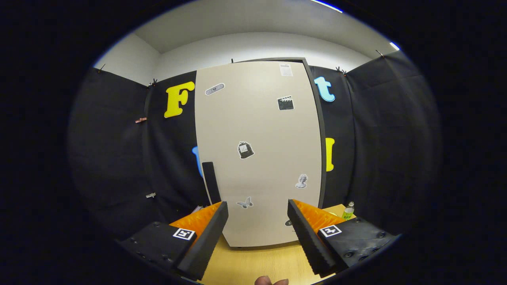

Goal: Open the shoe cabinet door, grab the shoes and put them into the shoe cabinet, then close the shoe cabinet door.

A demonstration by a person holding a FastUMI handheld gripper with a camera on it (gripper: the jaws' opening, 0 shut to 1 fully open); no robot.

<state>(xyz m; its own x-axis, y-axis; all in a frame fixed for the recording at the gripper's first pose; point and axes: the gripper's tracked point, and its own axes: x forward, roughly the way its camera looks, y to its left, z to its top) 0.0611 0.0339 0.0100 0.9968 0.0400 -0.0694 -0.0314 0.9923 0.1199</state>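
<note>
— What are the tongs doing?
— The gripper (257,209) is spread wide, fingers well apart, with nothing between them and nothing touched.

— Where is the shoe cabinet?
— Straight ahead, beyond the fingers: the shoe cabinet door (259,154) stands upright and shut on the wooden table (253,263). Its dark handle (211,182) sits on the door's left edge, just above the left finger. Stickers dot the door.

— Anything else?
— A small bottle (348,211) stands beyond the right finger, beside the cabinet.
</note>
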